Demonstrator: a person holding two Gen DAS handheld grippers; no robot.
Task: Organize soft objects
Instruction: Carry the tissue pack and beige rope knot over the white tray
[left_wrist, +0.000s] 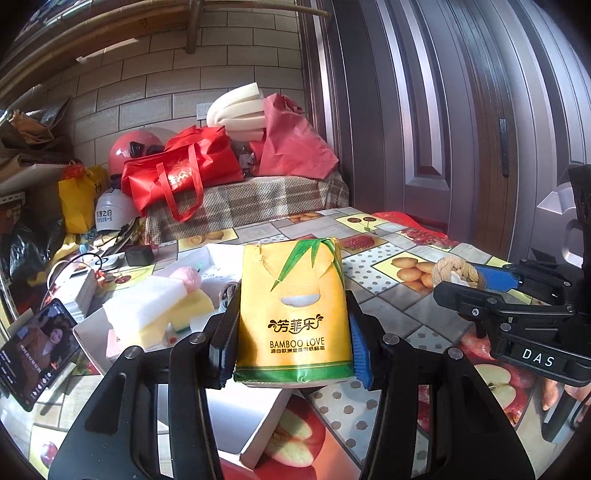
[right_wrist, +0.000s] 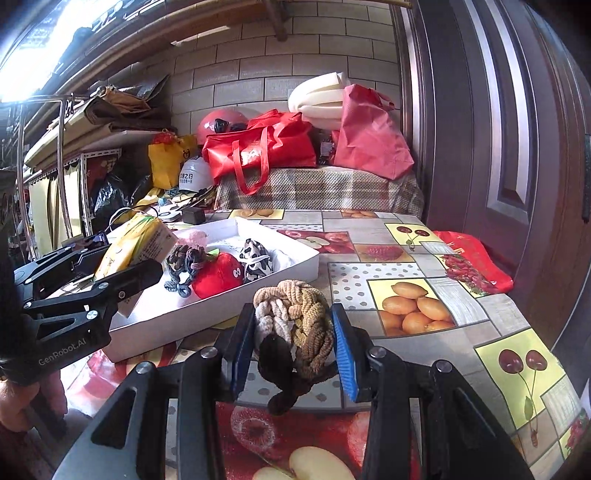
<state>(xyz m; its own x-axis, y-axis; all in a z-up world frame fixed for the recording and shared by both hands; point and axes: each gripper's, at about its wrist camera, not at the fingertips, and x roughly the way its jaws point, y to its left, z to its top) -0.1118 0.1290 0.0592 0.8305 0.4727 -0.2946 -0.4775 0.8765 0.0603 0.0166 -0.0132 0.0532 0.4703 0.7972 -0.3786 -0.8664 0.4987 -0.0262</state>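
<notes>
My left gripper (left_wrist: 291, 332) is shut on a yellow tissue pack (left_wrist: 293, 310) marked BAMBOO LOVE and holds it above the near edge of a white tray (left_wrist: 258, 443). In the right wrist view the pack (right_wrist: 129, 251) hangs over the tray's left part (right_wrist: 280, 275). My right gripper (right_wrist: 293, 347) is shut on a bundle of braided beige, white and brown hair ties (right_wrist: 295, 325), above the table just right of the tray. The bundle also shows in the left wrist view (left_wrist: 456, 273). In the tray lie sponges (left_wrist: 159, 310), a red plush toy (right_wrist: 218, 275), dark hair ties (right_wrist: 184, 266) and a spotted cloth (right_wrist: 255, 262).
A fruit-print tablecloth (right_wrist: 406, 306) covers the table. A phone (left_wrist: 33, 354) stands at the left edge. A red bag (right_wrist: 472, 262) lies at the table's right edge by the door. Behind, a bench holds red bags (right_wrist: 258, 151), helmets and foam.
</notes>
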